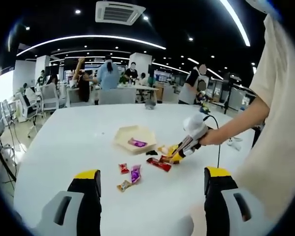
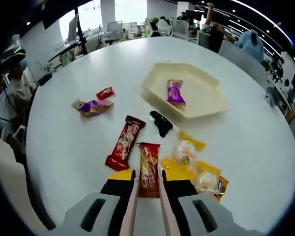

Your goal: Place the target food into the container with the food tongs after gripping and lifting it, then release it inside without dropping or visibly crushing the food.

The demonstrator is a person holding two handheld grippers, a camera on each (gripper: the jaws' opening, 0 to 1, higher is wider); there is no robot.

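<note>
The tabletop [image 2: 59,142] is big, white and round at its edges. It stands in a large office room with a dark ceiling, long bright light strips and a square air vent [image 1: 119,12]. People stand and sit at other desks past the far edge, with chairs [image 1: 49,97] around them.

Near the middle of the tabletop sits a pale yellow tray [image 2: 202,101] with flat angled sides. Inside it lies one purple wrapped candy [image 2: 175,92] — nothing else is in there.

The other snacks lie on the bare tabletop. A red bar [image 2: 124,143] and a red-orange bar [image 2: 149,168] lie side by side, with see-through yellow packets [image 2: 187,152] just beside them. A small black thing [image 2: 161,123] lies between these and the tray. Well apart, a small red candy [image 2: 105,93] and a purple and gold candy [image 2: 92,107] lie together.

The right gripper [image 2: 146,183] holds pale tongs [image 2: 132,209], whose tips reach either side of the red-orange bar — I cannot tell if they pinch it. The left gripper [image 1: 150,184] is wide apart, holding nothing, above the near edge.
</note>
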